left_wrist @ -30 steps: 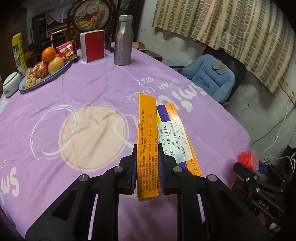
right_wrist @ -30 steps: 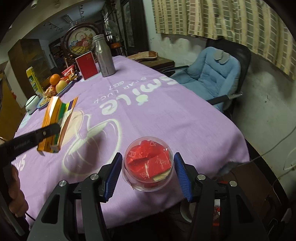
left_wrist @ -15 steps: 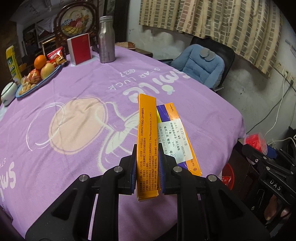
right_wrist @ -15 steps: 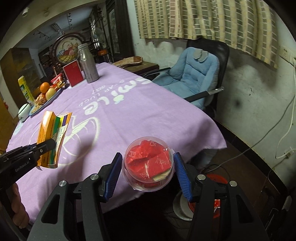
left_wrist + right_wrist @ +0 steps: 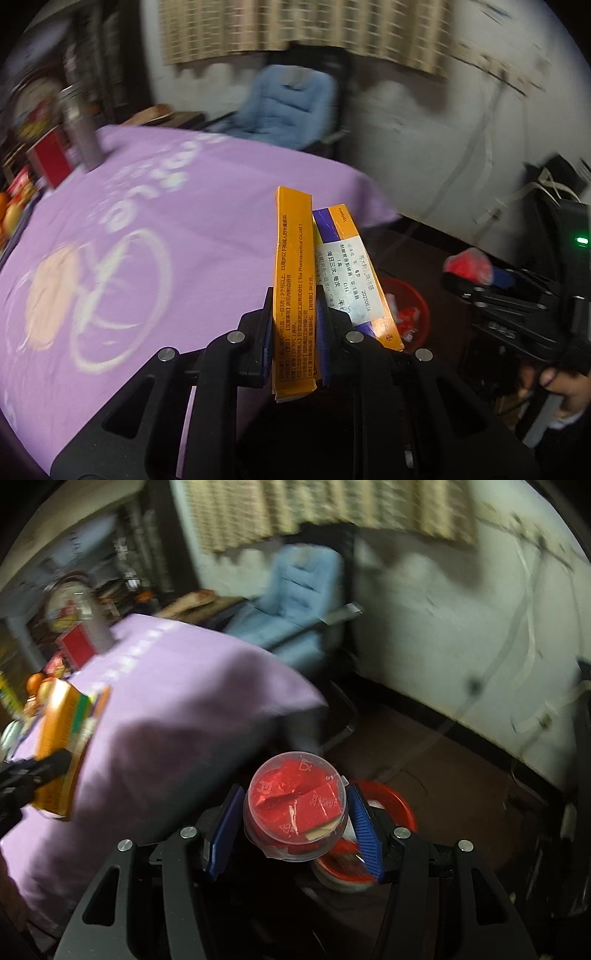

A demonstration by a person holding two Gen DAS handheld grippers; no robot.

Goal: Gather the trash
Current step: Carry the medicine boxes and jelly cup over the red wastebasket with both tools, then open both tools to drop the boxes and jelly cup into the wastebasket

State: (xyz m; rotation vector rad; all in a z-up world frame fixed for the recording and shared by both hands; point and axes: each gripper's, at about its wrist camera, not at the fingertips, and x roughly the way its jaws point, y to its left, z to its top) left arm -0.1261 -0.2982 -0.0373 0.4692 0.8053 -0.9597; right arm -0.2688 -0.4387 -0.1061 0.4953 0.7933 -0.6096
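Moved since earlier: both hand-held grippers have swung off the worktop toward its right-hand edge, and a red bin on the floor has come into view; both views are now motion-blurred.
Left hand-held gripper [image 5: 295,332]: closed tight on an orange medicine box [image 5: 293,280], which stands on edge between the blue pads; the box's opened flap with a white printed label leans off to the right.
Right hand-held gripper [image 5: 293,823]: its blue pads press both sides of a clear plastic cup [image 5: 295,805] stuffed with red wrappers.
Cup position: held in the air, above and just in front of the red bin [image 5: 402,808].
Box position: held past the corner of the worktop [image 5: 147,229], with the red bin showing beyond its lower right corner.
Red bin contents: some red and white scraps, too blurred to name.
Worktop: covered with a purple cloth.
Background: blue chair [image 5: 299,587] beside the far edge of the worktop, a striped curtain on the wall.
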